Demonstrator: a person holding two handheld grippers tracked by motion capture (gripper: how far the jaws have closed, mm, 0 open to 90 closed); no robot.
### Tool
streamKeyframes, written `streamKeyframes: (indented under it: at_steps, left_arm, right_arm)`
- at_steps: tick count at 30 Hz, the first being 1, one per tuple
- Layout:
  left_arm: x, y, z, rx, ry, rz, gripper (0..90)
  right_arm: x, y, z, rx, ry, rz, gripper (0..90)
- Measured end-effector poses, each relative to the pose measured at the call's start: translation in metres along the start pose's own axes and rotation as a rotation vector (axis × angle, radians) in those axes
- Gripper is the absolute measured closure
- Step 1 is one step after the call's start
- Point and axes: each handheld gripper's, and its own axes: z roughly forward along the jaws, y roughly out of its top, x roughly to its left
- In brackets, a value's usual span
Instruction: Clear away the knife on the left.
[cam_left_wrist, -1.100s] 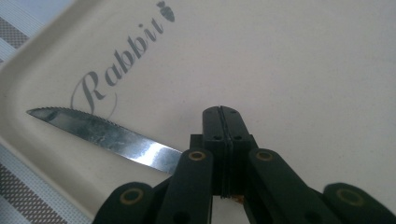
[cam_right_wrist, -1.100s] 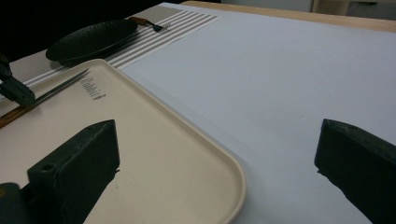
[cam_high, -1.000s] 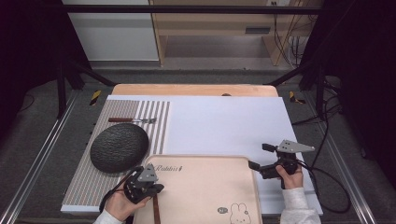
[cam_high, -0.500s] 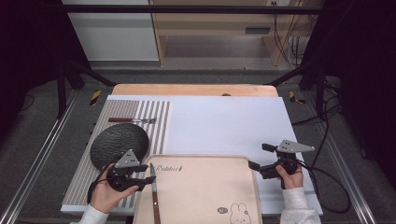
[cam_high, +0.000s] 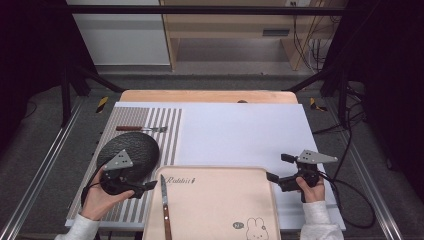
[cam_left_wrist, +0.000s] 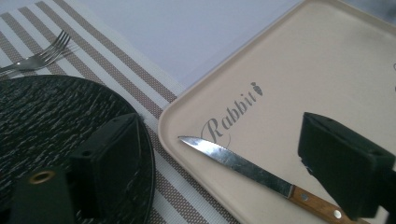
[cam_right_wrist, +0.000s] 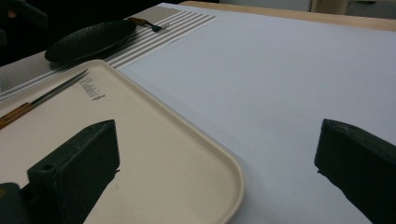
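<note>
We see left tool (cam_high: 149, 185) just opened, empty, drawn left off knife (cam_high: 164, 210); knife rests on tray (cam_high: 260, 175), placement done. Right tool (cam_high: 274, 179) open, empty.

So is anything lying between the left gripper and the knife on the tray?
Nothing visible does. The left gripper hangs open beside the black plate, and the knife lies alone on the beige tray, with bare tray surface around it.

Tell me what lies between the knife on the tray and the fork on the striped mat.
In the high view, the black plate lies between the knife and the fork, resting on the striped mat.
</note>
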Motion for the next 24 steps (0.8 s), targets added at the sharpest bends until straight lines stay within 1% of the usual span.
streamKeyframes:
  at_steps: [1, 2, 3, 5, 7, 11, 13, 14, 17, 21, 24]
  left_arm:
    - [0.002, 0.001, -0.001, 0.002, 0.004, 0.001, 7.6]
    - [0.003, 0.002, -0.002, 0.004, 0.006, 0.002, 7.6]
    - [0.007, 0.004, -0.003, 0.010, 0.006, 0.009, 4.1]
    - [0.008, 0.006, -0.004, 0.010, 0.011, 0.013, 2.9]
    - [0.012, 0.008, -0.005, 0.013, 0.018, 0.029, 0.9]
    - [0.020, 0.015, -0.007, 0.027, 0.048, 0.027, 0.6]
    - [0.024, 0.017, -0.009, 0.033, 0.045, 0.028, 0.6]
    - [0.026, 0.018, -0.009, 0.035, 0.044, 0.034, 0.6]
    - [0.030, 0.022, -0.012, 0.044, 0.052, 0.069, 0.6]
    - [0.037, 0.026, -0.015, 0.046, 0.049, 0.082, 0.6]
    - [0.041, 0.029, -0.016, 0.053, 0.049, 0.114, 0.4]
  right_arm:
    - [0.000, 0.000, 0.000, -0.001, -0.001, -0.002, 0.3]
    - [0.000, 0.000, 0.000, -0.001, -0.001, -0.002, 0.3]
    - [0.000, 0.000, 0.000, -0.002, -0.002, 0.000, 0.3]
    - [0.000, 0.000, 0.000, -0.002, -0.001, 0.001, 0.3]
    - [0.000, 0.000, 0.000, -0.002, -0.002, 0.002, 0.3]
    - [-0.001, 0.000, 0.000, -0.002, -0.002, 0.001, 0.3]
    - [-0.001, 0.000, -0.001, -0.002, -0.002, 0.003, 0.3]
    - [-0.001, 0.000, -0.001, -0.002, -0.002, 0.002, 0.3]
    - [-0.001, 0.000, -0.001, -0.004, -0.003, 0.002, 0.3]
    - [-0.001, 0.000, -0.001, -0.003, -0.002, 0.003, 0.3]
    - [-0.001, 0.000, -0.001, -0.007, -0.001, 0.006, 0.3]
